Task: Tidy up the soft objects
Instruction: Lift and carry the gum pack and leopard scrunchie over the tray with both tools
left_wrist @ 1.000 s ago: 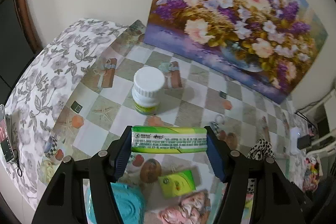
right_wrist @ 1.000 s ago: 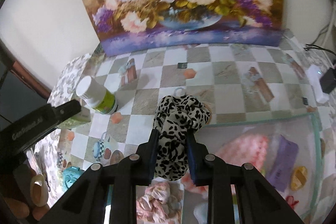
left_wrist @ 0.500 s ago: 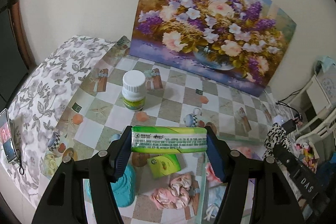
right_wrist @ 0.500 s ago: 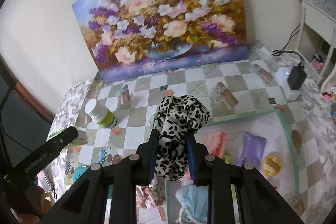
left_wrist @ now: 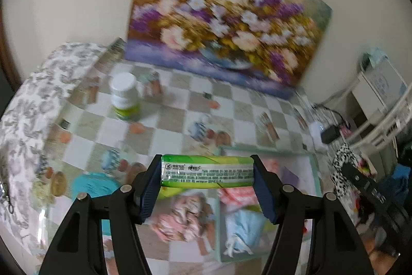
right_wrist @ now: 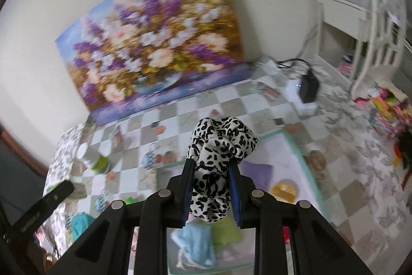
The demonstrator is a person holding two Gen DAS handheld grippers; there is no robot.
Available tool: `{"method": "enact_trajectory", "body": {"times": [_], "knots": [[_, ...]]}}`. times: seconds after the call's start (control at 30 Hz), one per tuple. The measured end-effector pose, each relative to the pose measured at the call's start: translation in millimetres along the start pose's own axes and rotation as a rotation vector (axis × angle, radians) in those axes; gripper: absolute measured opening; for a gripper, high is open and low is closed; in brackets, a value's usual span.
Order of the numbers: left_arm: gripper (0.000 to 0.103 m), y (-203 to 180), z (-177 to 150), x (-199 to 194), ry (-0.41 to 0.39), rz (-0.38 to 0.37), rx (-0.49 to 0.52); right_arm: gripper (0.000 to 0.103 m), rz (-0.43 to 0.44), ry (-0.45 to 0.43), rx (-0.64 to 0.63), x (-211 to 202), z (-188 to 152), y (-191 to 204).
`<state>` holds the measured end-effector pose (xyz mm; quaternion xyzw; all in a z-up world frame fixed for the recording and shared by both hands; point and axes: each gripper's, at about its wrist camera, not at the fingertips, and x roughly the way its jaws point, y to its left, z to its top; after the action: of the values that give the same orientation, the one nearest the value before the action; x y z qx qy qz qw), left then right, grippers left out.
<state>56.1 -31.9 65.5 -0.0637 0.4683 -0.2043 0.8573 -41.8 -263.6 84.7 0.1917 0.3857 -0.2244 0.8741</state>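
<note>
My left gripper (left_wrist: 207, 173) is shut on a green tissue pack (left_wrist: 207, 171) and holds it level, high above the table. My right gripper (right_wrist: 211, 172) is shut on a black-and-white leopard-print scrunchie (right_wrist: 219, 143), also held in the air; it also shows at the right of the left wrist view (left_wrist: 343, 159). Below lies a mint-rimmed tray (left_wrist: 315, 172) holding a light blue cloth (left_wrist: 242, 226), a pink item and a purple pouch (right_wrist: 257, 172). A pink scrunchie (left_wrist: 185, 215) lies on the table left of the tray.
A white pill bottle with green label (left_wrist: 125, 96) stands at the back left. A teal object (left_wrist: 92, 186) lies front left. A flower painting (left_wrist: 224, 25) leans on the wall. A black charger (right_wrist: 307, 89) and white furniture (right_wrist: 360, 17) are at the right.
Both grippers have risen and pulled back with their loads still held. The table looks farther away and both views have shifted toward the right, with motion blur.
</note>
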Motion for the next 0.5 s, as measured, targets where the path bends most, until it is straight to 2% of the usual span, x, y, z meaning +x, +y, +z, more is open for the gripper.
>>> {"method": "enact_trajectory", "body": {"times": [0.17, 0.37, 0.5], "knots": [[0.067, -29.0, -13.3, 19.7, 0.087, -0.075, 0.051, 0.027, -0.087, 0.038, 0.072, 13.2, 2.7, -35.3], [0.067, -64.1, -31.0, 34.7, 0.139, -0.083, 0.141, 0.027, -0.164, 0.057, 0.147, 21.4, 2.6, -69.2], [0.067, -81.4, -44.0, 47.9, 0.187, -0.102, 0.178, 0.027, -0.181, 0.088, 0.169, 33.8, 0.3, -78.8]]}}
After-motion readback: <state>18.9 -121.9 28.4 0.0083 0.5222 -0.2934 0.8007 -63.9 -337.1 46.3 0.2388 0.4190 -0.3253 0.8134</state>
